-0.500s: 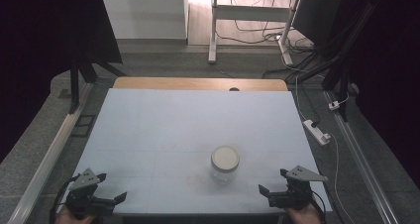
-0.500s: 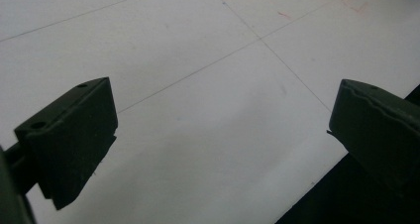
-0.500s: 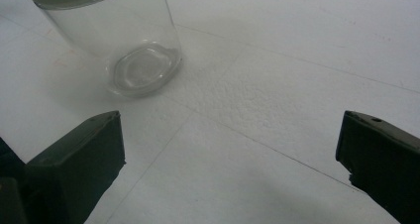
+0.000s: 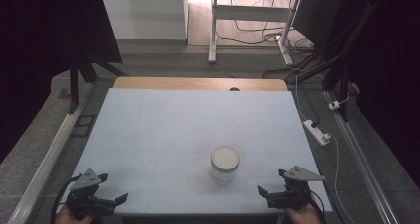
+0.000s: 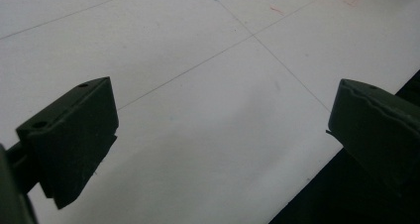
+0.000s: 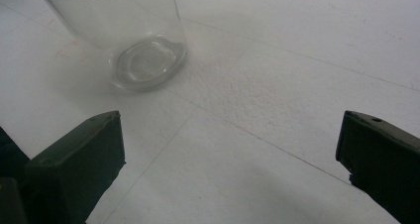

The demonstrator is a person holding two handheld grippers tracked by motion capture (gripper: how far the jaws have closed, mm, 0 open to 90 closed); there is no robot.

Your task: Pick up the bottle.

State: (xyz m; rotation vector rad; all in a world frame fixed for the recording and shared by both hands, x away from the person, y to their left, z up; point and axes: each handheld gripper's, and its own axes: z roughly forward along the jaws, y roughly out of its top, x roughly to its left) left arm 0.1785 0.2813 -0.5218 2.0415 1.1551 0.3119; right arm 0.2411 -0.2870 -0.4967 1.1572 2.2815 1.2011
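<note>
Fingers [image 5: 69, 140] of both grippers spread apart over the tabletop [image 4: 163, 130]; clear jar [image 6: 124, 40] at 11 o'clock, top cropped.

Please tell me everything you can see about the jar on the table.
The jar is clear, like glass or plastic, and looks empty. A pale round lid closes its top. It stands upright on the white table, near the front edge and right of the middle. The right gripper view shows its thick round base resting flat on the table. Nothing else touches it: the right gripper is open beside it, and the left gripper is farther away.
</note>
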